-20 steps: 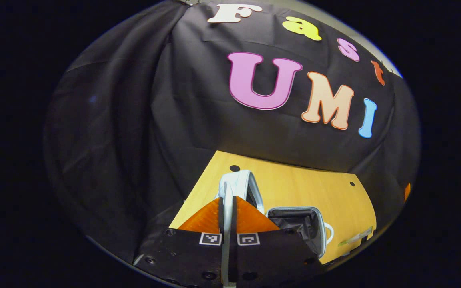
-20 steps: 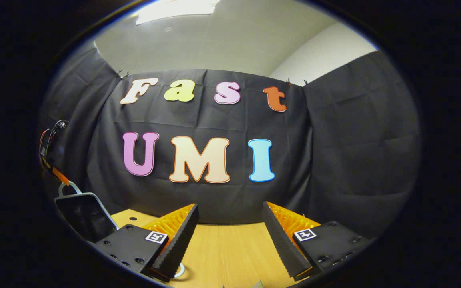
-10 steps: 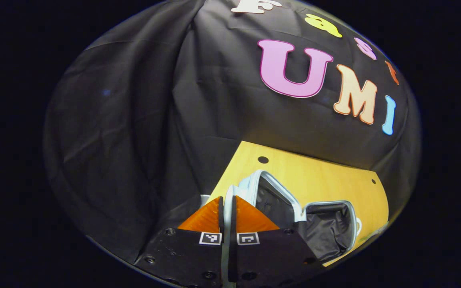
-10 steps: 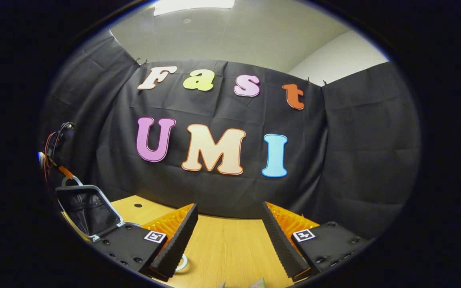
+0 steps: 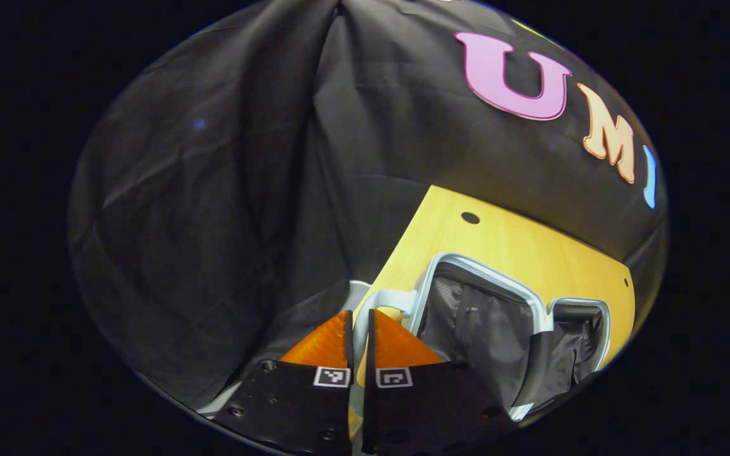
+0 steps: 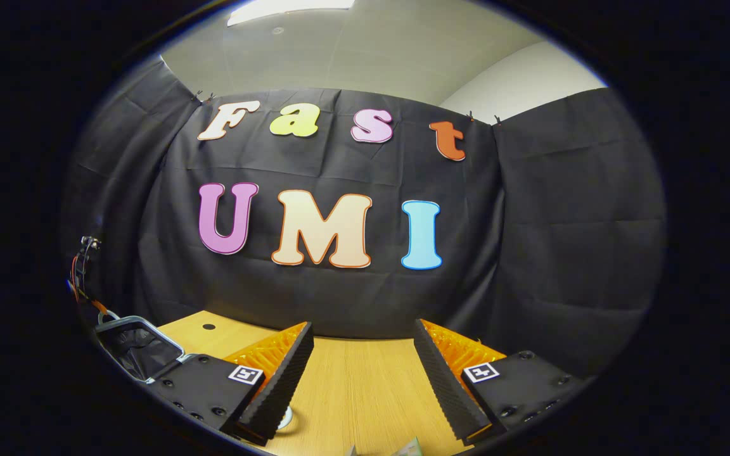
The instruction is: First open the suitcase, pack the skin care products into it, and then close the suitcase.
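Black cloth backs a wooden surface [image 6: 352, 386] where the suitcase [image 5: 498, 316] lies open, my left gripper [image 5: 358, 335] clamped on its handle [image 5: 381, 301], my right gripper [image 6: 360, 373] spread empty, so I judge packing and closing remain.

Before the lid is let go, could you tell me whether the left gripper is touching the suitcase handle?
Touching. In the left gripper view the left gripper has both fingers pressed on the pale suitcase handle, which runs between them.
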The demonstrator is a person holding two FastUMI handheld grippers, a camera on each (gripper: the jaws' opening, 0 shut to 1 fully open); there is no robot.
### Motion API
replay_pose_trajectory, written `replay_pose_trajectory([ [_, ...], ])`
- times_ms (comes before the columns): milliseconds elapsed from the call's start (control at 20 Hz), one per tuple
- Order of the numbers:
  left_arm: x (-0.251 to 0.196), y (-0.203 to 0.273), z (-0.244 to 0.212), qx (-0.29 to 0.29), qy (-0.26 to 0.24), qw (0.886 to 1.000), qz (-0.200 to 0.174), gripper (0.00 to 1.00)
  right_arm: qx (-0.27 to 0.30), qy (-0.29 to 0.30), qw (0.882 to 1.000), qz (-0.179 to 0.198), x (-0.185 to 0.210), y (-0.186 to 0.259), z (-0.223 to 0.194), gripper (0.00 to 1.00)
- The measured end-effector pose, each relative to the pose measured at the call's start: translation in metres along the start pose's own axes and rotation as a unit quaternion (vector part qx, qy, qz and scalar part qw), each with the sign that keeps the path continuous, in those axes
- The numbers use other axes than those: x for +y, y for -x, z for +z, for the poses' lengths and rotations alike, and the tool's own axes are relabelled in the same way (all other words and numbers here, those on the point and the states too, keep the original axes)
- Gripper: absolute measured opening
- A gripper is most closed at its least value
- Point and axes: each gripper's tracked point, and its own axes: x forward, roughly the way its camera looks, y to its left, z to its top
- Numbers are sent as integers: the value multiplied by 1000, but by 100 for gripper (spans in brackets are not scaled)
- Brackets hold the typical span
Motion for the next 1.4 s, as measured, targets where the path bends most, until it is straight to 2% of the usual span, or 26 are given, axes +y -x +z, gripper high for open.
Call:
replay_pose_trajectory([
  [50,-4,0,1,-13,2,1000,2,8,0,2,1000,-1,-1,1,0,98],
  [150,-14,5,15,-35,21,999,-12,10,-2,7,1000,-1,-4,1,1,98],
  [200,-18,13,22,-43,26,999,-18,15,-4,6,1000,-1,-5,1,4,98],
  [350,-43,45,52,-112,23,993,-23,70,-1,-12,1000,5,-7,-1,5,98],
  [400,-50,61,64,-140,23,990,-27,78,-2,-18,1000,8,-7,-2,7,98],
  [600,-89,133,103,-228,16,973,-38,86,-23,-29,999,13,-23,-8,22,98],
  [650,-103,150,113,-256,15,965,-47,87,-27,-32,999,18,-26,-12,25,99],
  [700,-116,166,123,-279,8,959,-54,92,-28,-33,999,20,-32,-16,27,99],
  [750,-126,182,128,-305,-3,951,-56,90,-26,-36,999,23,-39,-19,27,96],
  [850,-150,217,138,-342,-18,937,-63,91,-30,-46,998,33,-52,-22,33,99],
  [900,-167,231,138,-354,-19,933,-70,94,-35,-47,998,35,-60,-24,37,98],
  [1000,-200,253,138,-375,-24,924,-74,90,-41,-44,998,38,-78,-27,40,98],
  [1200,-273,292,117,-389,-45,912,-121,94,-40,-48,997,51,-103,-25,41,98],
  [1250,-288,297,109,-386,-52,911,-134,91,-42,-48,996,58,-106,-23,41,98],
  [1400,-328,311,85,-372,-65,912,-158,94,-52,-47,995,65,-124,-20,42,98],
])
